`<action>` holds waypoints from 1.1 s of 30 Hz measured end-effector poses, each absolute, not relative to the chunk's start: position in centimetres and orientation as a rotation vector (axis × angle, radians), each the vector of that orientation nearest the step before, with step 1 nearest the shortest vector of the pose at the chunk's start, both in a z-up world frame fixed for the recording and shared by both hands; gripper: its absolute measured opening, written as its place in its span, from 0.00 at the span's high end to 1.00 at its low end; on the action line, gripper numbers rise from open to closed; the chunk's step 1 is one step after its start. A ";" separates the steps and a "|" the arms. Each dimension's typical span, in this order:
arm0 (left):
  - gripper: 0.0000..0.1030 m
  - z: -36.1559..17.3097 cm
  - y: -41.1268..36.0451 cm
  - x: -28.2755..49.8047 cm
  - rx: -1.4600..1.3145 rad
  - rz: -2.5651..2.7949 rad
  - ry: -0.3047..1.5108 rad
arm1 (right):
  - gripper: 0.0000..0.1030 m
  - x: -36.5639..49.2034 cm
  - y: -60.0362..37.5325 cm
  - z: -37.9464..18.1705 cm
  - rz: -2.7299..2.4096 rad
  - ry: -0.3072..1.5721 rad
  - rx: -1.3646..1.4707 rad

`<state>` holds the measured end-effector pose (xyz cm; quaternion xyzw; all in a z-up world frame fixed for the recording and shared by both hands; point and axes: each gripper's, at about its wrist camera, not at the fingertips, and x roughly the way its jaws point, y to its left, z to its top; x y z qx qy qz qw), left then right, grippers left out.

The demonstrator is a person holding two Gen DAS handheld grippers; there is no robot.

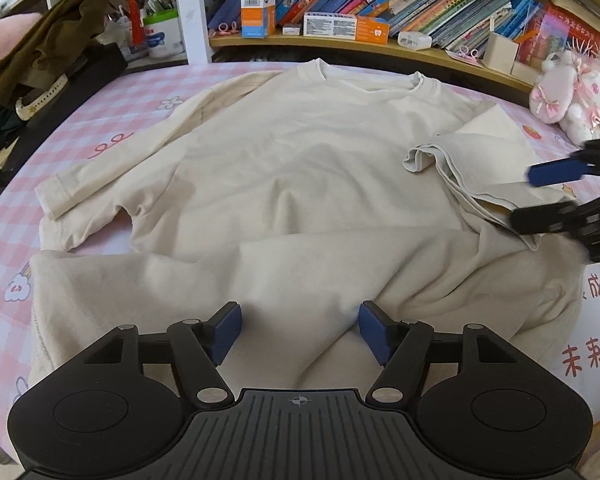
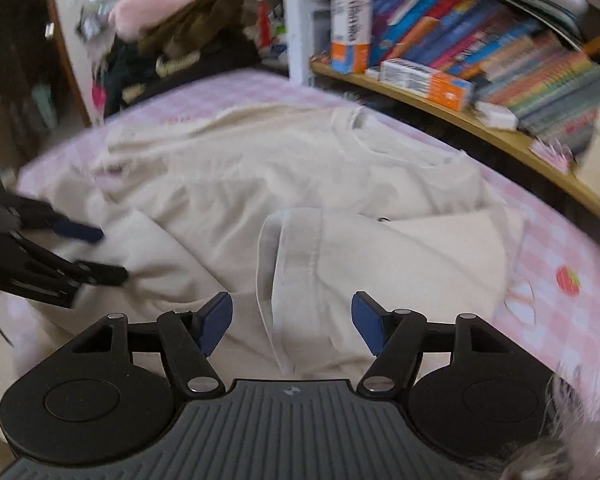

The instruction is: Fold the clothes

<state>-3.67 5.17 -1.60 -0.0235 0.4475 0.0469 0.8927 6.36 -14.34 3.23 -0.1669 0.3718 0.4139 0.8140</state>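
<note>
the cream t-shirt [image 1: 300, 152] lies spread on the pink checked bedcover [image 1: 148, 92], neck toward the bookshelf [image 1: 340, 46], and it looks mid-fold: the sleeve on the right of the left wrist view [image 1: 476, 160] is already turned in over the chest, its hem showing as a doubled edge, while the sleeve on the other side [image 1: 96, 172] lies flat and outstretched, and the bottom hem [image 1: 260, 280] appears brought up in a soft, rumpled band across the near part of the shirt. the step in hand seems to be the gap between folds, with one side done and no cloth gripped. the left gripper [image 1: 300, 330] hangs over the near hem with its jaws spread and only loose fabric beneath them, nothing pinched; the right gripper [image 2: 292, 322] is likewise spread, above the folded-in sleeve [image 2: 380, 256], holding nothing, and its view is blurred. the next move probably calls for taking the outstretched sleeve and laying it over the chest to match, or smoothing the wrinkled lower band first; the thin knit will likely drag and bunch unless lifted clear. beyond the shirt sit a plush toy [image 1: 568, 96] and a heap of dark clothes [image 1: 48, 44].
</note>
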 end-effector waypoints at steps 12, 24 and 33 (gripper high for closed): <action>0.34 -1.7 5.4 -3.6 -0.040 0.066 0.937 | 0.93 14.6 -34.3 2.0 0.158 0.816 0.156; 0.34 -1.8 4.8 -3.5 0.001 0.074 0.956 | 0.62 13.9 -40.5 -2.2 0.097 0.929 0.266; 0.33 -1.8 4.5 -3.4 0.007 0.091 0.955 | 0.48 14.0 -36.9 -2.5 0.320 0.963 0.109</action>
